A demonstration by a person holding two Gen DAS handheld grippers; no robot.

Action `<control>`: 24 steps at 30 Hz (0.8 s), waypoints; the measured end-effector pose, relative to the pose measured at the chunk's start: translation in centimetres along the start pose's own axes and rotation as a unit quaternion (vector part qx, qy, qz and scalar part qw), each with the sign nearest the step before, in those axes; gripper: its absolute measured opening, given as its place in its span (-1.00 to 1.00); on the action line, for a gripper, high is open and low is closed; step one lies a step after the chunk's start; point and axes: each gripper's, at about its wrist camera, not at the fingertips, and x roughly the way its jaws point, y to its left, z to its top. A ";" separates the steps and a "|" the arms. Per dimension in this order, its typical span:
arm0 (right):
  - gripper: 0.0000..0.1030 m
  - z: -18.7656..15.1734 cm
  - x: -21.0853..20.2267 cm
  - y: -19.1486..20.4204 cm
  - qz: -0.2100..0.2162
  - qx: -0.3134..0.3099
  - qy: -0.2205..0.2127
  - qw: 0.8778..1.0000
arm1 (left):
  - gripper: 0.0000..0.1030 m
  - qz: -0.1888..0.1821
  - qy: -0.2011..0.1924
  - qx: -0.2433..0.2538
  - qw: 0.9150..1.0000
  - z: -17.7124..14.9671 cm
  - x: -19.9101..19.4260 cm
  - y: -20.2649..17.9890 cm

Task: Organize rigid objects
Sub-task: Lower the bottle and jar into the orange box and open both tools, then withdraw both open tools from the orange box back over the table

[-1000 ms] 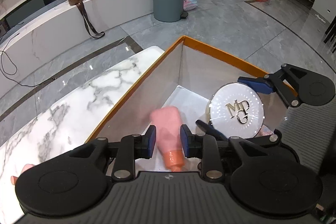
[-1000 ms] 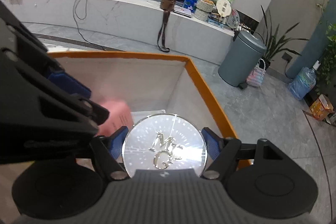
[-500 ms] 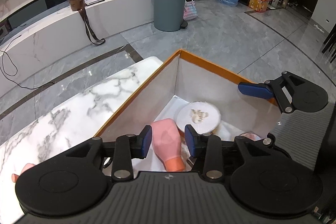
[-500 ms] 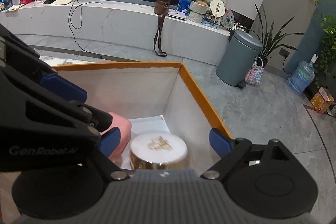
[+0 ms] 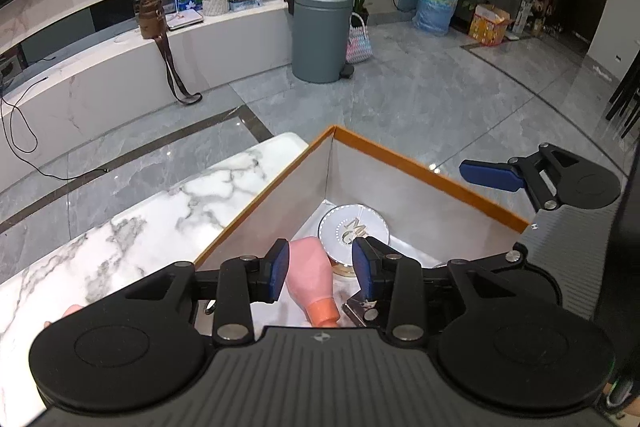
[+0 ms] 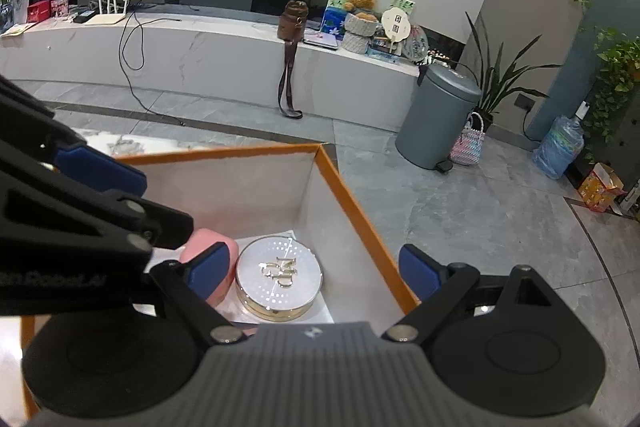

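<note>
My left tongs (image 5: 320,267) hang over the near part of the orange-rimmed box (image 5: 420,163), pointing steeply down into it. Their blue pads (image 5: 280,267) are drawn in as close as they go, and they pinch nothing. The pink bottle (image 5: 310,269) shows in the gap between them, but it lies below on the white floor of the box.

The bottle lies on its side. Its long axis runs near to far: the orange cap points back toward me and the broad pink base points at the far corner of the box.

Just right of the bottle's base lies the round compact (image 6: 279,277), flat on the floor of the box. Its pale lid faces up with a gold monogram on it, and a gold band runs around its side. From the right-hand view the two look to be touching or nearly so; I cannot tell which.

My right tongs (image 6: 312,267) are above the compact. Their jaws have just been opening and now stand wide apart, with nothing between them; the compact lies free well below.

The box stands on the right end of a white marble table (image 5: 160,219).
</note>
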 end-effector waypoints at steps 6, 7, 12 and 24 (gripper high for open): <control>0.75 0.9 -2.1 0.9 0.008 0.003 -0.022 1.000 | -0.18 0.002 -0.026 -0.023 0.999 -0.2 -2.6 1.2; 0.75 1.1 -2.4 1.1 0.009 0.000 -0.026 1.000 | -0.18 0.004 -0.029 -0.024 0.999 -0.2 -3.0 1.4; 0.75 2.0 -4.0 2.9 0.014 -0.021 -0.042 0.999 | -0.18 0.010 -0.037 -0.035 0.999 -0.4 -4.5 2.5; 0.75 3.2 -5.7 6.3 0.043 -0.042 -0.058 0.996 | -0.10 0.035 -0.051 -0.062 0.996 -2.3 -7.3 5.8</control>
